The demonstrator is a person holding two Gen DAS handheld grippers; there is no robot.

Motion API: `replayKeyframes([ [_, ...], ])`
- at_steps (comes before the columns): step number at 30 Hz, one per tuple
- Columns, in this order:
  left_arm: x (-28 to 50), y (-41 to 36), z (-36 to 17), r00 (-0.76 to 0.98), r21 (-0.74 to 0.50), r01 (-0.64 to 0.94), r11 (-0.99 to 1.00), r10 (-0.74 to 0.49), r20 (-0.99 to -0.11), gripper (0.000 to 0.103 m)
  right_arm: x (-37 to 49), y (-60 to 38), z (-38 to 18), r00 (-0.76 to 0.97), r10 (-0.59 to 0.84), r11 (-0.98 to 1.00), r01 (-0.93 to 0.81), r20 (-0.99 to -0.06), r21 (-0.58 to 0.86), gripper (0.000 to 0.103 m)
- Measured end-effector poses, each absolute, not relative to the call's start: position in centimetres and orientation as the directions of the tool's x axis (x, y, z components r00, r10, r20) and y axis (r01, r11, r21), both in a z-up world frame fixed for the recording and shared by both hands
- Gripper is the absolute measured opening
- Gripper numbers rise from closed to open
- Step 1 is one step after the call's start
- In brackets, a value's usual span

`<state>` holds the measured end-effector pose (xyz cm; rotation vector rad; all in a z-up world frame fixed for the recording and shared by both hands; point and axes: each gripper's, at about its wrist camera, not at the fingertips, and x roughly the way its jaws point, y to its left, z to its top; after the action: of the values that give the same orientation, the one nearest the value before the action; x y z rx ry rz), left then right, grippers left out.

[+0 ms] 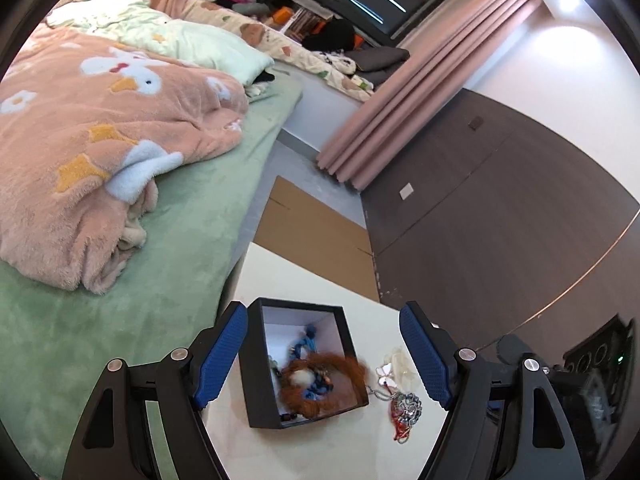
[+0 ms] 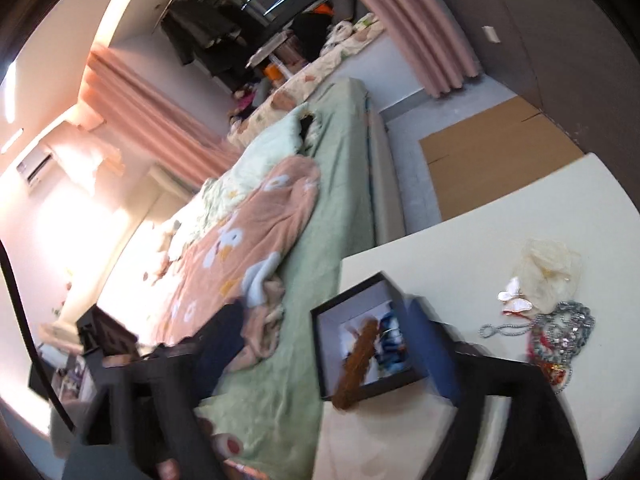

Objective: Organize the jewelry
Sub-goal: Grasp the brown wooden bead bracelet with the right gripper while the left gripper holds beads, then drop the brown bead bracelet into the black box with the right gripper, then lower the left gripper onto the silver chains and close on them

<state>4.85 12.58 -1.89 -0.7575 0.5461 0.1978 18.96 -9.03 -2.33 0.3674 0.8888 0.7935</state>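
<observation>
left tongs [image 1: 323,360]: wide, empty, straddling open black square box [image 1: 256,364] on white table [image 1: 320,448]
right tongs [image 2: 320,348]: blurred, cannot tell
silver chain heap [image 1: 406,406]: just inside left tongs' right finger; limp, slippery, snag-prone; pinch bunched middle

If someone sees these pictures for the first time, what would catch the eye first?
Probably the open black box on the white table, with a furry orange ring draped over its edge. Next, the silver jewelry pile lying on the table beside the box, and the pink duck-print blanket on the bed.
</observation>
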Motion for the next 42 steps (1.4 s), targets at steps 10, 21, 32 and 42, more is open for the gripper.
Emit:
replayKeyframes([
  [10,7.1,8.8,-1.8,0.834,-0.562,-0.291,0.774,-0.083,-0.545,0.079,20.9,-17.4,-2.5,0.479,0.628,0.773,-0.292,-0.613,0.564,0.090],
  [21,9.6,4.6,-2.7,0.800,-0.550,-0.241,0.800,-0.158,-0.579,0.079,21.8,-22.1,-3.6,0.467,0.529,0.843,-0.192,-0.708,0.503,0.090],
  [32,12.6,-1.8,-3.8,0.748,-0.439,-0.102,0.893,-0.222,-0.625,0.071,22.9,-24.6,-5.4,0.422,0.445,0.889,-0.100,-0.790,0.447,0.090],
  [42,16.2,-5.5,-6.8,0.674,-0.396,-0.029,0.918,-0.274,-0.685,0.052,25.4,-26.9,-5.7,0.386,0.445,0.888,-0.074,-0.808,0.454,0.090],
])
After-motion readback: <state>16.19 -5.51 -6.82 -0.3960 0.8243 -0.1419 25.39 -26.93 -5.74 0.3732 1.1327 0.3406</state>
